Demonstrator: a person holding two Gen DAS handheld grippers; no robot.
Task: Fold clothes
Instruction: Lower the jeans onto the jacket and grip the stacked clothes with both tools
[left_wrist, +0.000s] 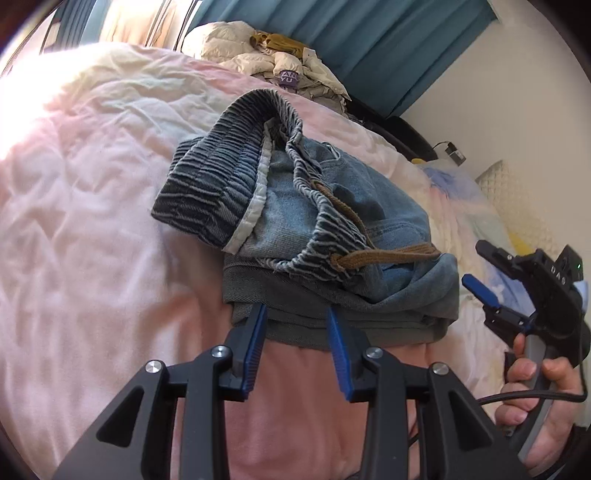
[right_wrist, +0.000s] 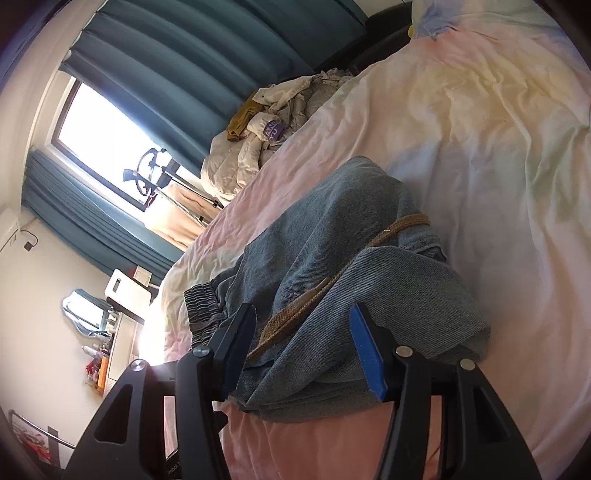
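A pair of blue denim trousers lies folded in a thick bundle on the pink bedsheet, elastic waistband and brown drawstring on top. My left gripper is open, its blue-padded fingertips at the near edge of the bundle, holding nothing. My right gripper shows at the right of the left wrist view, held in a hand, jaws open, beside the bundle. In the right wrist view the right gripper is open over the near edge of the trousers, with the drawstring between its fingers.
A heap of cream and mustard clothes lies at the far edge of the bed, also in the right wrist view. Teal curtains and a window stand behind. Pillows are at the right.
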